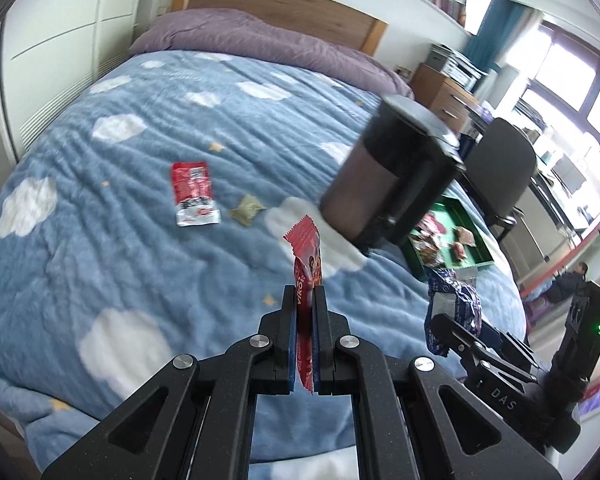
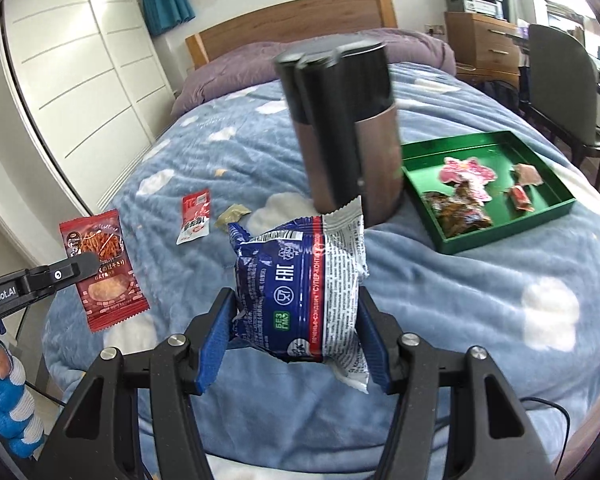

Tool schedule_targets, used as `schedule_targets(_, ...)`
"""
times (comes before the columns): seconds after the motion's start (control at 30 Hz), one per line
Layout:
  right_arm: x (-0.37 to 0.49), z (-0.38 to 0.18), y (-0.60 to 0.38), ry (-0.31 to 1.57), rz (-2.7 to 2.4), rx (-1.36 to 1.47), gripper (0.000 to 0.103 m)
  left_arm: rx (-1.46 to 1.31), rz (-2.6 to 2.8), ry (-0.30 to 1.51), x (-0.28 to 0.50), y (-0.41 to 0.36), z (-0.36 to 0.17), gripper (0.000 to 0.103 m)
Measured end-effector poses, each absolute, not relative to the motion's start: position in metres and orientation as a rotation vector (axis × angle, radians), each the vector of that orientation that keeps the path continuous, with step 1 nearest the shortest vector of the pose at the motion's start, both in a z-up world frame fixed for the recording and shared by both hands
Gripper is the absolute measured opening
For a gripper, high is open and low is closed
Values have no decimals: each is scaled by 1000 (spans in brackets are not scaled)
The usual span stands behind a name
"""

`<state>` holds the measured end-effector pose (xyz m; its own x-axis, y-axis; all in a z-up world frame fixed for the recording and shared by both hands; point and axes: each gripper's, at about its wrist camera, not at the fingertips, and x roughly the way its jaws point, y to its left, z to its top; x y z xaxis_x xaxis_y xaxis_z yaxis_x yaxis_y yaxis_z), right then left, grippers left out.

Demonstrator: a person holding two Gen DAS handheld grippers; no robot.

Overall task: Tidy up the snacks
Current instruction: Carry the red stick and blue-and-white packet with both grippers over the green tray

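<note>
My left gripper (image 1: 304,294) is shut on a red snack packet (image 1: 306,256), held edge-on above the bed; the same packet (image 2: 102,268) shows flat in the right wrist view, with a left fingertip (image 2: 86,259) on it. My right gripper (image 2: 296,300) is shut on a blue and white biscuit packet (image 2: 300,280), also visible in the left wrist view (image 1: 454,308). A green tray (image 2: 556,200) with several snacks lies on the bed's right side (image 1: 466,210). A red and white sachet (image 1: 194,194) and a small olive packet (image 1: 247,209) lie loose on the blanket.
A dark cylindrical flask (image 2: 344,128) stands on the bed between the loose snacks and the tray. The bed has a blue cloud blanket (image 1: 120,240) and a purple pillow (image 1: 260,40). A chair (image 1: 500,168) and a wooden drawer unit (image 1: 444,92) stand to the right.
</note>
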<state>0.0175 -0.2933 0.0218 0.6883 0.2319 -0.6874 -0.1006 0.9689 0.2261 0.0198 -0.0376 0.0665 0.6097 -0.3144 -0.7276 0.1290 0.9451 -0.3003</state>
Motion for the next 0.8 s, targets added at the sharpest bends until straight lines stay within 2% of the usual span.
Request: schedule_targets(0.8, -4, 31, -452, 696, -44, 328, 95, -28, -572, 903, -1, -205, 99, 3)
